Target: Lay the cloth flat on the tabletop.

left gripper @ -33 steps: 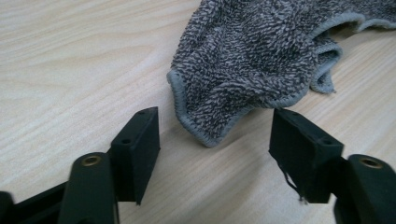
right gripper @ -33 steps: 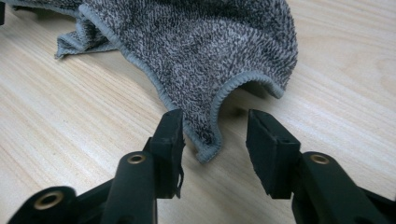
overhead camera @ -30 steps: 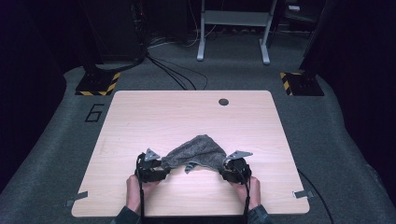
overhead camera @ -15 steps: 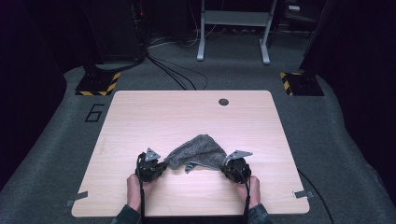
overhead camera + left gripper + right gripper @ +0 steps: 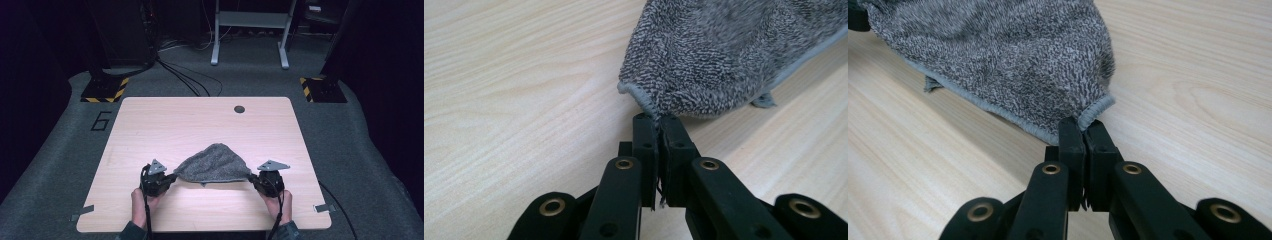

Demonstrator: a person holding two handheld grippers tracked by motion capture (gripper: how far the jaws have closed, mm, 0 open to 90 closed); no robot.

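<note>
A grey terry towel (image 5: 214,164) hangs stretched between my two grippers near the front of the wooden table (image 5: 165,125). My left gripper (image 5: 171,177) is shut on the towel's left corner (image 5: 644,100), its jaws having just closed on the hem. My right gripper (image 5: 251,177) is shut on the towel's right corner (image 5: 1088,116), its jaws also just closed. The towel (image 5: 734,55) bulges away from the pinched corners, its near hem taut between them, and a small tag (image 5: 932,83) hangs under that hem. The towel (image 5: 993,55) is lifted slightly at the held edge.
A round cable hole (image 5: 239,109) sits at the table's far edge. Beyond the table are floor cables (image 5: 185,80), a white desk frame (image 5: 250,35) and two hazard-striped bases (image 5: 105,90). Tape strips (image 5: 322,207) mark the table's front corners.
Both grippers closed on the towel's near corners and moved apart, pulling the crumpled towel into a stretched, smoother shape. The right gripper rose and shifted to the right.
</note>
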